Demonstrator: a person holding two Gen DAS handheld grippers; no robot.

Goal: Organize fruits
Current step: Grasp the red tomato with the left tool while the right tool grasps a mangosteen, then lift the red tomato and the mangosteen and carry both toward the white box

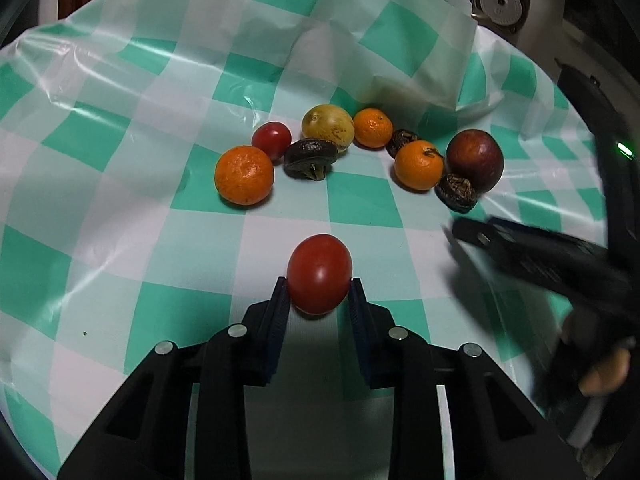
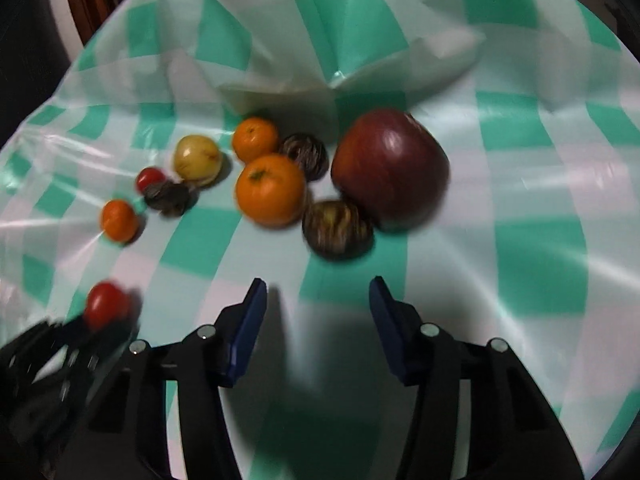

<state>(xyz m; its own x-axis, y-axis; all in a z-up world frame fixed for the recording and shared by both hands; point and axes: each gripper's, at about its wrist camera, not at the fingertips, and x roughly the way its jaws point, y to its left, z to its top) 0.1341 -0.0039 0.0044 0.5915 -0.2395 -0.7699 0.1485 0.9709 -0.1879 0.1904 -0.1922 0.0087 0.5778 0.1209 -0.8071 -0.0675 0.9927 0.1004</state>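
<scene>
Holding: the left gripper [image 1: 319, 286] clamps a red tomato [image 1: 319, 273] between its two blue pads, near side of the cloth, well apart from the other fruit.
Right gripper: [image 2: 318, 294] fingers spread wide with nothing between them, above the checked tablecloth [image 2: 532, 264] just short of the fruit.
Fruit cluster: a dark red apple [image 2: 390, 166] touching a brown wrinkled fruit [image 2: 337, 229], with a large orange [image 2: 270, 190] beside both (this view is blurred).
Behind those: a smaller orange [image 2: 255, 139] and another dark wrinkled fruit [image 2: 305, 155].
Left part: a yellow-green round fruit [image 1: 328, 126], a small tomato [image 1: 271, 139], a dark shrivelled fruit [image 1: 310, 158], and an orange [image 1: 244, 174].
</scene>
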